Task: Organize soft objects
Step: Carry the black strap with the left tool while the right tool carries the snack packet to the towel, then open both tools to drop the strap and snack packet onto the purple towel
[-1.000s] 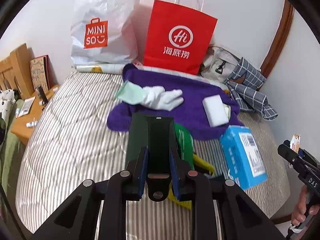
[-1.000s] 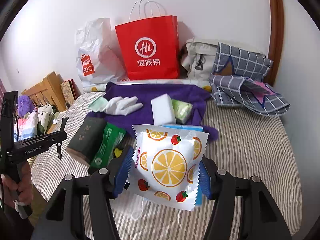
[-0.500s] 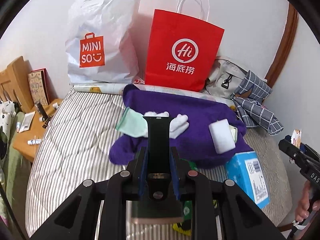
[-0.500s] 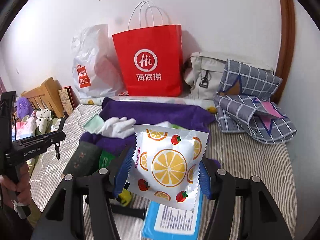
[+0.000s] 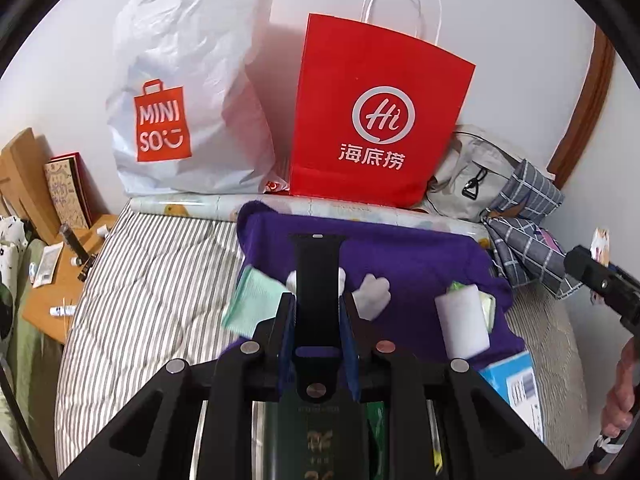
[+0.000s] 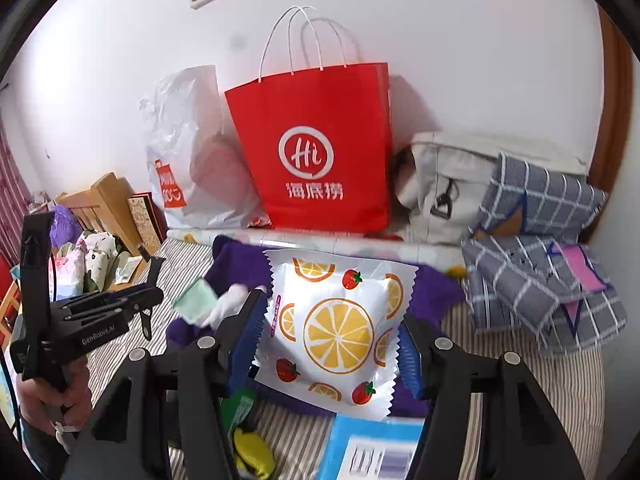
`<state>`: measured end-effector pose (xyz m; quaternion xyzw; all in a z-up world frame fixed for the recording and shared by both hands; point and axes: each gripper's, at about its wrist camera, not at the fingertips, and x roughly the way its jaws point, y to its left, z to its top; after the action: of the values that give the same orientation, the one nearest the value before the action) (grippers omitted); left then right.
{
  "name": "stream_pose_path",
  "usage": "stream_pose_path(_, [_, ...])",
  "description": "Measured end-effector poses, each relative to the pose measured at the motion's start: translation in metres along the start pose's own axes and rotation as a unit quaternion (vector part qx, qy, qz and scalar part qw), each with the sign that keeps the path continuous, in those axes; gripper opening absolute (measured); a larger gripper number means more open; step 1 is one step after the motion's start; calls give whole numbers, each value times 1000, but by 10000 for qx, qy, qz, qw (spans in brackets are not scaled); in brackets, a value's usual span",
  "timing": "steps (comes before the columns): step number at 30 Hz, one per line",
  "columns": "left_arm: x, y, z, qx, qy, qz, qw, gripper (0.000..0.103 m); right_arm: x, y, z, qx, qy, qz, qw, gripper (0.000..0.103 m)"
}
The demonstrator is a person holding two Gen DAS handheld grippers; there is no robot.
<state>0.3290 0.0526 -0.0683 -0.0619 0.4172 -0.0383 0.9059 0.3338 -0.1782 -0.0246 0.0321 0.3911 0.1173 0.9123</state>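
My left gripper (image 5: pixel 317 300) is shut on a flat black strap (image 5: pixel 316 264) that sticks up between its blue pads, above the purple towel (image 5: pixel 412 252). My right gripper (image 6: pixel 332 312) is shut on a white pouch (image 6: pixel 340 320) printed with orange slices and strawberries. On the towel lie a white glove (image 5: pixel 374 292), a mint cloth (image 5: pixel 252 300) and a white sponge block (image 5: pixel 460 320). A dark green pack (image 5: pixel 316 440) and a blue packet (image 5: pixel 516 380) lie on the striped bed (image 5: pixel 152 280) below the grippers.
A red paper bag (image 5: pixel 376 120) and a white plastic shopping bag (image 5: pixel 188 100) stand against the wall behind the towel. A grey backpack (image 6: pixel 440 184) and checked cloth (image 6: pixel 540 280) fill the right corner. A cluttered wooden bedside table (image 5: pixel 52 280) stands left of the bed.
Both grippers have moved forward toward the bags at the wall and slightly up, each keeping its hold. The bags now look larger and the green pack has slid under the left gripper.
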Motion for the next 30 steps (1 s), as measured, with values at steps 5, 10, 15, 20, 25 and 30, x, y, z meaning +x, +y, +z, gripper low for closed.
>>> stream_pose_path(5, [20,-1,16,42,66,51,10000,21,21,-9,22,26,3,91,10000,59])
stream_pose_path(10, [41,-1,27,69,193,125,9997,21,47,-28,39,62,58,71,9999,59])
stream_pose_path(15, [67,4,30,-65,387,11,9992,21,86,-52,38,149,446,47,9989,59])
stream_pose_path(20, [91,2,31,-6,574,39,9983,21,123,-68,30,401,889,332,9947,58])
stream_pose_path(25, [114,2,34,18,801,-18,9968,21,150,-70,18,390,1325,385,9897,58])
stream_pose_path(30, [134,0,34,75,997,-36,9950,21,166,-72,8,294,1664,291,9852,58])
